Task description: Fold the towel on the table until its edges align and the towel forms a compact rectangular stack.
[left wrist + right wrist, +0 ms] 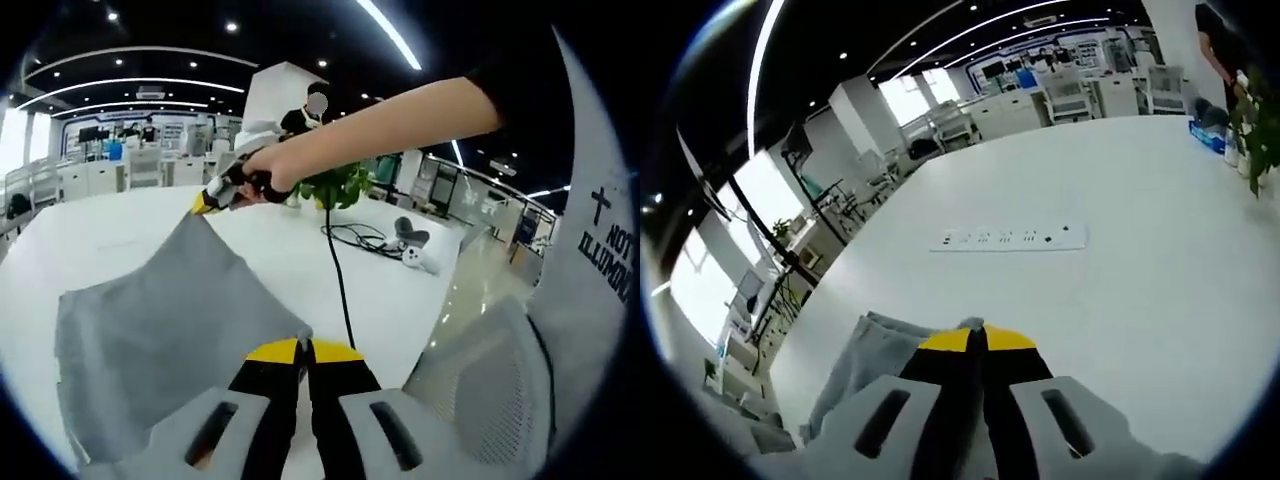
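A grey towel (170, 320) is stretched above the white table (110, 230), pulled taut between two corners. My left gripper (303, 343) is shut on the near corner, yellow tips pinched together. My right gripper (213, 199), held in a person's hand, comes into the left gripper view and is shut on the far corner, lifting it. In the right gripper view the right gripper (977, 338) has its yellow tips closed on a fold of the towel (875, 350), which hangs below to the left.
A black cable (340, 270) runs across the table to a white controller (418, 252) beside a potted plant (340, 185). A white power strip (1008, 238) lies mid-table. A mesh office chair (490, 370) stands at the right. Desks and chairs fill the background.
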Action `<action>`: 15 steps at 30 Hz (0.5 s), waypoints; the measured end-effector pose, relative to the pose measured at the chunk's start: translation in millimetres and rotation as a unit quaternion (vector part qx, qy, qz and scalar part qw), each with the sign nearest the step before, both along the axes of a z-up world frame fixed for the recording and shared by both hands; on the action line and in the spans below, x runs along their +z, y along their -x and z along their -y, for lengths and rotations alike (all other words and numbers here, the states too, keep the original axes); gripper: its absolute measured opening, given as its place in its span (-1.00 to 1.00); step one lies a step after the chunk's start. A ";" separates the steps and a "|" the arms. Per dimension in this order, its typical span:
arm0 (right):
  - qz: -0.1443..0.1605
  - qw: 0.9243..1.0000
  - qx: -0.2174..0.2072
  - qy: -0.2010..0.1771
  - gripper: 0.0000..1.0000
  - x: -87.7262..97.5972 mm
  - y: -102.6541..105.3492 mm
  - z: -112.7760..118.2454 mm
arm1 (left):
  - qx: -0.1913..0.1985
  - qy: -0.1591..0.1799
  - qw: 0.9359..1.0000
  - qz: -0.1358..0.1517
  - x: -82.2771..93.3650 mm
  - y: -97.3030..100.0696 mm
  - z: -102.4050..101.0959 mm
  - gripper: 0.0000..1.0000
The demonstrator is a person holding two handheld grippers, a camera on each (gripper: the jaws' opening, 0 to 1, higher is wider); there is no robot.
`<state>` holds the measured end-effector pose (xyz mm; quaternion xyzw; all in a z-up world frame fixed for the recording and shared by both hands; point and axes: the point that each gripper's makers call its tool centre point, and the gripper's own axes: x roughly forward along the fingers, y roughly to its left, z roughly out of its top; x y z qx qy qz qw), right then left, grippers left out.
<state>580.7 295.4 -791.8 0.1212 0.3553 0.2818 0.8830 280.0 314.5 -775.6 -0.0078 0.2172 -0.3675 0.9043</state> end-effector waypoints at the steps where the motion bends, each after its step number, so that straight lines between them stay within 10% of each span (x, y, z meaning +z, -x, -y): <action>1: -0.002 1.000 -0.003 -0.004 -0.99 3.0 0.9 -2.6 | 0.004 -0.002 1.000 0.003 1.9 1.6 -4.1 -0.95; 15: -0.001 0.999 -0.009 -0.041 -1.00 36.7 5.3 -47.4 | 0.062 0.006 0.998 0.027 19.6 15.4 -56.6 -0.95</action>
